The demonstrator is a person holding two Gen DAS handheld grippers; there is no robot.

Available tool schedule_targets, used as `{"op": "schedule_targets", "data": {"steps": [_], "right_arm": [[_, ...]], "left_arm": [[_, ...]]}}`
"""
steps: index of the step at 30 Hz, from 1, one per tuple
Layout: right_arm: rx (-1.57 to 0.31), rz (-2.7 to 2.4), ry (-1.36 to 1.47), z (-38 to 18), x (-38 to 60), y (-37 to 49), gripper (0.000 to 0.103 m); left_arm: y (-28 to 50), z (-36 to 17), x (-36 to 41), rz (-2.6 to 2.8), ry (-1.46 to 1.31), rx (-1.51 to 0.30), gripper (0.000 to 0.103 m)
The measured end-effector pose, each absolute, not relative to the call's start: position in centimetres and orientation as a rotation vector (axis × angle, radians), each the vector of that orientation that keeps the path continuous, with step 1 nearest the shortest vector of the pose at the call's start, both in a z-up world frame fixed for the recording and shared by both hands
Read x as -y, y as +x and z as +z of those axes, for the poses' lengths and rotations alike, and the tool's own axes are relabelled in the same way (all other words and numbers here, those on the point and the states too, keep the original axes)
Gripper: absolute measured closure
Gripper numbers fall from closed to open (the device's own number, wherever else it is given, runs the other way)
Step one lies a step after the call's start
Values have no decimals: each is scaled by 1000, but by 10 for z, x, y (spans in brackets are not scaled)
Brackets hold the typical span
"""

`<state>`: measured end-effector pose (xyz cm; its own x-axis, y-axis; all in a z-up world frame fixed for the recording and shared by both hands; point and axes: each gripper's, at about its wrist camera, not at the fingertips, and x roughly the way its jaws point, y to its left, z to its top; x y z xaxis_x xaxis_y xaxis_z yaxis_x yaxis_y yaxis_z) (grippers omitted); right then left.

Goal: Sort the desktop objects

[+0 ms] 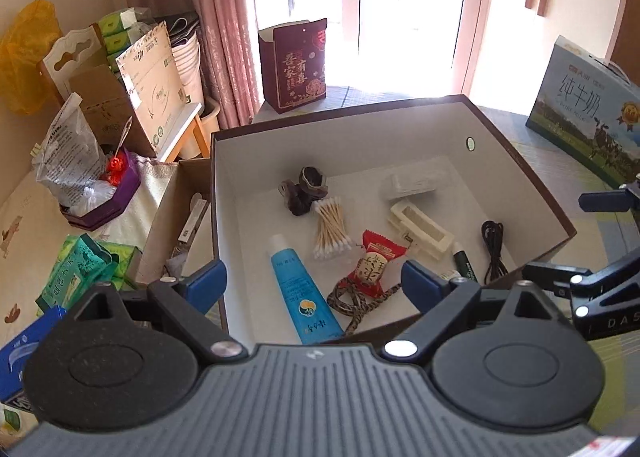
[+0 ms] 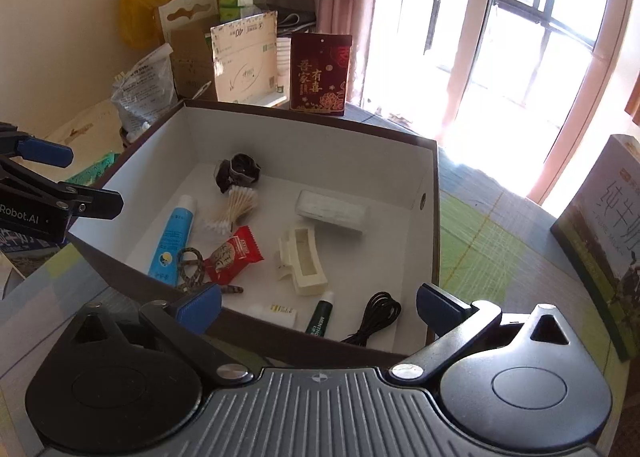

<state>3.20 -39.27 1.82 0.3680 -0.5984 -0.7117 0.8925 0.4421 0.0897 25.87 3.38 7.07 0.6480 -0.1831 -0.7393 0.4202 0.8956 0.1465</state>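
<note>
Seemingly done: box holds everything. Left gripper and right gripper spread, empty; lift clear of rim.

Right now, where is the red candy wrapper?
The red candy wrapper lies inside the open box, near its front wall, between the blue tube and the cream hair claw.

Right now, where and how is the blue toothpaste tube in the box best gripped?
Grip the blue toothpaste tube across its narrow mid-body, from straight above. It lies flat on the white box floor, apart from the cotton swabs; the box walls would probably block a sideways approach.
</note>
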Motion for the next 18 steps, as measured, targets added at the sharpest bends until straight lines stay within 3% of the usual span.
{"op": "schedule_targets", "data": {"steps": [18], "right_arm": [[-510, -1085, 642, 17, 287, 5, 2]], "left_arm": [[152, 72, -56, -334, 273, -769, 11]]}}
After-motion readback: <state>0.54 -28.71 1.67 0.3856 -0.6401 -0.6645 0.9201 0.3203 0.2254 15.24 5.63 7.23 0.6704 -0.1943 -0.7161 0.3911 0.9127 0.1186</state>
